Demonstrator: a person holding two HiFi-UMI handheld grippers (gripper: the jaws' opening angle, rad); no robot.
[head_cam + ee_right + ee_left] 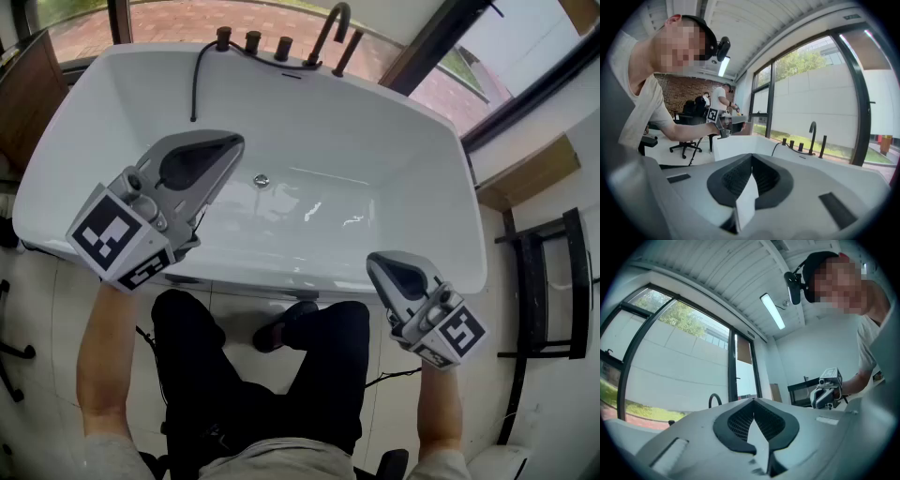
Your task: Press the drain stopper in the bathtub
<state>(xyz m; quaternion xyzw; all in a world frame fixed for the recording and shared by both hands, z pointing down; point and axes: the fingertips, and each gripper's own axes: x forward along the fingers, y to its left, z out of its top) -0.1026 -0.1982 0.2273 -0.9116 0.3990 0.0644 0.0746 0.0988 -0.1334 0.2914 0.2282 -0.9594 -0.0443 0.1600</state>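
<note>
**Desk:** What's on the head view?

**Me:** I'm looking down into the white oval bathtub [441,150]. The small round chrome drain stopper [262,180] sits on the tub floor, left of centre. My left gripper [232,143] hangs over the near left part of the tub. Its tip is near the stopper in the picture but apart from it. My right gripper [375,263] is at the near rim, further right and well apart from the stopper. A black curved faucet [333,26] and three black knobs [253,40] stand on the far rim. A black hose [195,80] runs down the inner wall.

**Desk:** Any print you can read?

**Me:** Only the black-and-white square markers [111,232] on each gripper's cube.

**Desk:** Left gripper view?

**Me:** The jaws are together with the tips meeting and nothing between them. The camera tilts upward, so I see a white slatted ceiling [717,268], a strip light [771,311] and tall dark-framed windows [670,357]. The right gripper shows beyond, in my hand.

**Desk:** Right gripper view?

**Me:** Those jaws are closed too, and empty. Past them I see the tub's rim and the faucet, with the left gripper held out over the tub. A black office chair [686,146] and some people [723,101] are further back.
</note>
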